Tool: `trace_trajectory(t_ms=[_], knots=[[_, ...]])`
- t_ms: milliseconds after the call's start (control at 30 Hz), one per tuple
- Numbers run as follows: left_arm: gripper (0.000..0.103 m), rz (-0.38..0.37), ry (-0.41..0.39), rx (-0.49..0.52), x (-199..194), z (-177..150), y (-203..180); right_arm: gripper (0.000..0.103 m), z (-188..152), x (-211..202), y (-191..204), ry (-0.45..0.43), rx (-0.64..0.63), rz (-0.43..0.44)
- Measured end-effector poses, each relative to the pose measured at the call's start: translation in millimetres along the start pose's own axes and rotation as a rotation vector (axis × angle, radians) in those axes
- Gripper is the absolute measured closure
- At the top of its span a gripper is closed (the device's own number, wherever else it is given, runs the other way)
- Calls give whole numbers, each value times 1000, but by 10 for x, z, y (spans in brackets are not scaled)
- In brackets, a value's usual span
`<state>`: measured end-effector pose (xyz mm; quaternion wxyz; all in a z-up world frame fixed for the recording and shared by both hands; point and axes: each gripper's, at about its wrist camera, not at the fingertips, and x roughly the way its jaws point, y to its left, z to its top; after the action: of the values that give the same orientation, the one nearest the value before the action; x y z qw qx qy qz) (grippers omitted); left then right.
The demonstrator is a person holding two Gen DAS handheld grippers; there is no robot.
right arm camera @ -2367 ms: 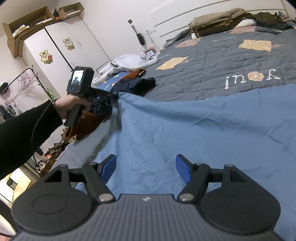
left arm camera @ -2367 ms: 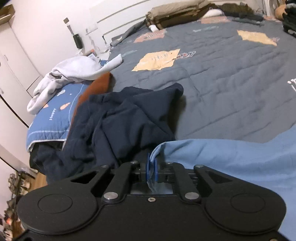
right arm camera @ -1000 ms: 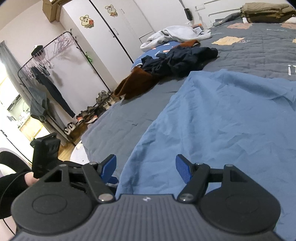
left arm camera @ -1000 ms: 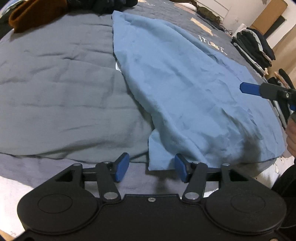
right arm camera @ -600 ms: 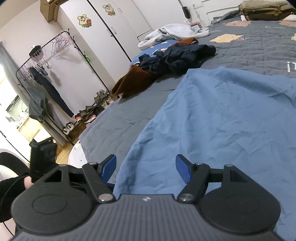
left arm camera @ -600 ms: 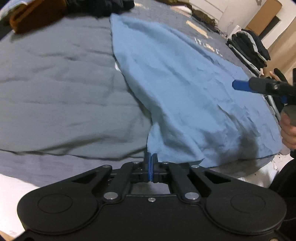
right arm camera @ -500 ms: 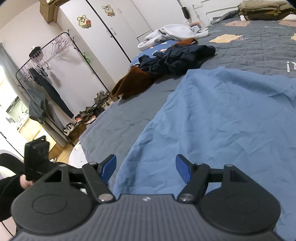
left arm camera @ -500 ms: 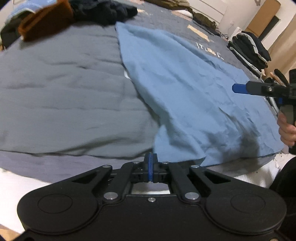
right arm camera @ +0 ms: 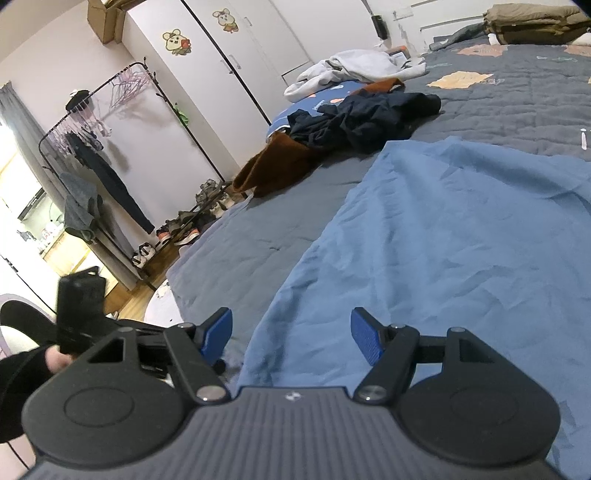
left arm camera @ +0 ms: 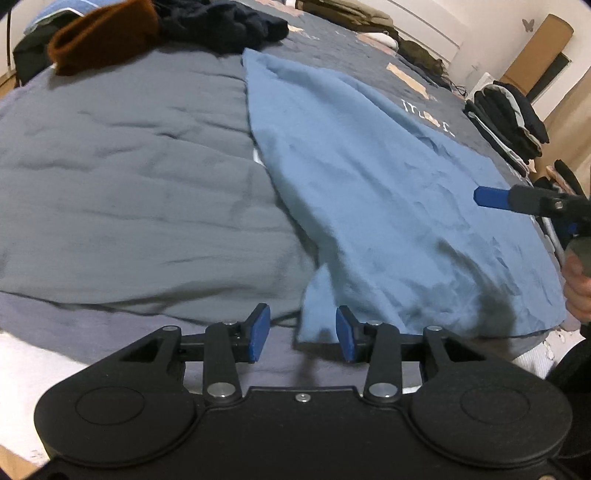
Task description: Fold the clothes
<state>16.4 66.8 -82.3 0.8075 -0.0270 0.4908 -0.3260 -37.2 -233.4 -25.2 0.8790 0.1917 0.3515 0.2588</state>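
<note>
A light blue garment (left arm camera: 369,177) lies spread flat on the grey quilt of the bed (left arm camera: 122,155); it also shows in the right wrist view (right arm camera: 443,236). My left gripper (left arm camera: 302,338) is open at the bed's near edge, with the garment's near corner hanging loose between its blue pads, not clamped. My right gripper (right arm camera: 291,339) is open and empty, hovering just over the garment's near edge. One blue fingertip of the right gripper (left arm camera: 493,197) shows at the right of the left wrist view.
A dark navy garment (right arm camera: 369,118), a brown one (right arm camera: 277,166) and a white one (right arm camera: 354,66) are piled at the far left of the bed. Folded clothes (right arm camera: 532,22) lie at the headboard. A clothes rack (right arm camera: 96,155) and shoes (right arm camera: 177,232) stand left of the bed.
My left gripper, shut at the garment's near corner half a second ago, has opened and let the corner drop. The right gripper stays open and has hardly moved.
</note>
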Motion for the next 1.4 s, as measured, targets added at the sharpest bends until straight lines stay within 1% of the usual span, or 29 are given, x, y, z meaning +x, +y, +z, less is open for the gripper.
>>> trace_trajectory(t_ms=[100,233,333,367,400,467,533,600,767,833,900,933,1033,1067,1100,1167,1233,1267,1300,1333,1400], knots=[[64,-1,23,18,134,-19,-48,33,-7,1,28,4,-10,5],[64,-5,56,-18,287,-15,-37,33,-17,15,35,10,-9,8],[64,-24,77,-31,371,-38,-53,33,-17,28,35,14,-9,6],[72,-16,75,-16,383,-49,-77,33,-17,26,35,14,-9,5],[98,4,66,9,386,-59,-101,33,-20,21,39,12,-10,5],[98,44,45,48,356,-69,-119,33,-20,15,38,11,-10,4],[99,66,30,69,258,-71,-120,33,-19,13,37,10,-10,2],[99,62,17,97,78,-64,-102,33,-20,11,43,8,-9,2],[99,173,2,157,-534,-45,104,33,-12,1,48,5,-7,8],[99,209,18,155,-703,-45,203,33,-18,7,57,9,-11,6],[99,235,50,155,-773,-79,262,33,-24,20,75,15,-17,9],[99,234,78,149,-770,-98,288,33,-28,27,86,19,-20,12],[98,223,181,121,-644,-167,291,33,-46,51,121,31,-32,15],[93,233,218,131,-588,-192,262,33,-54,58,130,38,-39,14],[92,253,229,138,-553,-209,229,33,-62,66,139,45,-45,13],[92,268,208,117,-556,-209,193,33,-81,64,147,51,-54,3],[87,280,159,76,-632,-185,181,33,-91,37,130,48,-59,-11],[77,283,122,50,-687,-163,174,33,-88,22,118,46,-57,-23],[65,286,82,23,-747,-138,167,33,-84,8,107,44,-54,-37],[62,277,56,13,-759,-129,117,33,-86,-21,89,41,-48,-48],[61,250,14,6,-744,-122,-18,33,-98,-136,30,22,-23,-68]])
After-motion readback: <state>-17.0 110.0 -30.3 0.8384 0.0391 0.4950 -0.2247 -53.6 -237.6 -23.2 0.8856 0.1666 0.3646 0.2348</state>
